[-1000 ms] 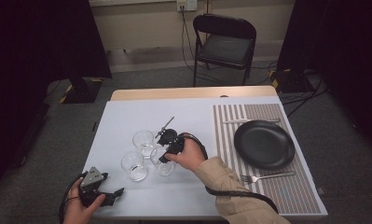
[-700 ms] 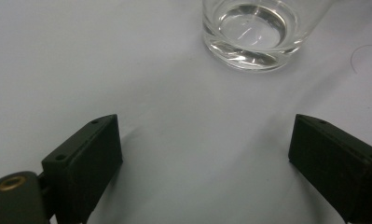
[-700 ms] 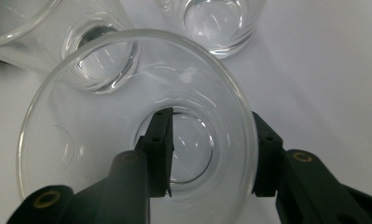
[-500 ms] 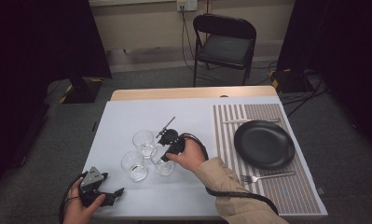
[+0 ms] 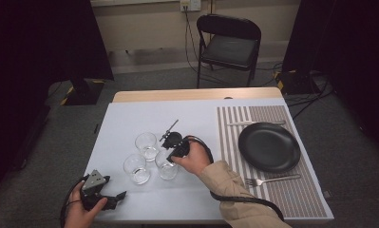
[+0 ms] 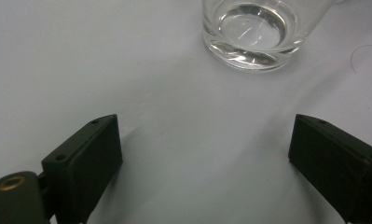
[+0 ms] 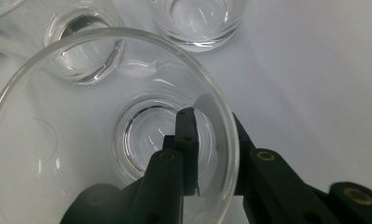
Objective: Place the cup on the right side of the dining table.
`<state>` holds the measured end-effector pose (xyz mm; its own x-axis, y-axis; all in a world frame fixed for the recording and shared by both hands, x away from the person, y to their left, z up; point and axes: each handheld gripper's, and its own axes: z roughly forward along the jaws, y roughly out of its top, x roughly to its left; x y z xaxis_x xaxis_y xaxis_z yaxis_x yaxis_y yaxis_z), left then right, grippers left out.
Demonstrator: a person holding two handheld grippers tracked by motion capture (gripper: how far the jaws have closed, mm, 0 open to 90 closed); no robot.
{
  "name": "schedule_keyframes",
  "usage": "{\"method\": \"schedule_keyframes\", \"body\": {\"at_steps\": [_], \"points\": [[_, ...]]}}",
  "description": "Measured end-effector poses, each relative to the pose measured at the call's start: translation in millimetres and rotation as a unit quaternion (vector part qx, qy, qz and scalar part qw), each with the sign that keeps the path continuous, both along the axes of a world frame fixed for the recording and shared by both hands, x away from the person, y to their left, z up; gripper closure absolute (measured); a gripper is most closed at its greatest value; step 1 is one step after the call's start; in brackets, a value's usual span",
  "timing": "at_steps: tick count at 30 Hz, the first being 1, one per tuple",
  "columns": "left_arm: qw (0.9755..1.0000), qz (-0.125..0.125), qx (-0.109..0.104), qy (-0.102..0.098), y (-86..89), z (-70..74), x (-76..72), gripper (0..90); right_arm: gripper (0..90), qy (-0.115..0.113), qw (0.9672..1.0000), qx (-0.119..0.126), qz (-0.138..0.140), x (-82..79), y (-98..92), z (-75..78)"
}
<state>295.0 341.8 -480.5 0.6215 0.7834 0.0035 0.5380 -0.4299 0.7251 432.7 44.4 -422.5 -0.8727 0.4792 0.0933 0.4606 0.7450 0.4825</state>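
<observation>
My right gripper [image 7: 211, 154] straddles the near wall of the nearest glass [image 7: 109, 140], one jaw inside the rim and one outside, closed narrow on that wall; in the high view this glass [image 5: 166, 167] stands upright on the white table [image 5: 130, 118] beside two other glasses [image 5: 140, 156], directly under my right hand [image 5: 193, 159]. My left gripper [image 6: 204, 154] rests at the table's near left edge with its jaws spread wide and nothing between them, one glass [image 6: 258, 28] ahead and well apart. Judged from this layout, the right hand is the nearer one, and any lift should run straight up along the glass's vertical axis.
</observation>
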Motion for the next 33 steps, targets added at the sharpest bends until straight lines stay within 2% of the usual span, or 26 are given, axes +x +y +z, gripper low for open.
{"method": "schedule_keyframes", "body": {"at_steps": [10,11,17,27,33], "points": [[1.0,-0.001,0.0,0.0,0.1,0.0,0.0,8.6,83.0,-0.001,0.9995,0.025,-0.021,-1.1,-14.9,1.2],[1.0,0.0,-0.001,0.0,0.0,-0.1,-0.1,8.6,83.4,-0.01,0.9991,0.032,-0.025,-1.7,-17.4,1.8],[1.0,0.0,-0.001,0.0,0.0,-0.1,-0.1,8.6,84.9,0.0,0.999,0.034,-0.03,0.9,-26.0,6.2],[1.0,0.0,-0.001,0.0,-0.1,-0.1,-0.1,8.6,85.8,-0.01,0.9982,0.04,-0.043,2.7,-36.2,10.5],[1.0,0.0,-0.001,0.001,0.0,-0.1,-0.1,8.6,85.9,-0.006,0.998,0.045,-0.045,4.3,-41.5,12.9]]}}
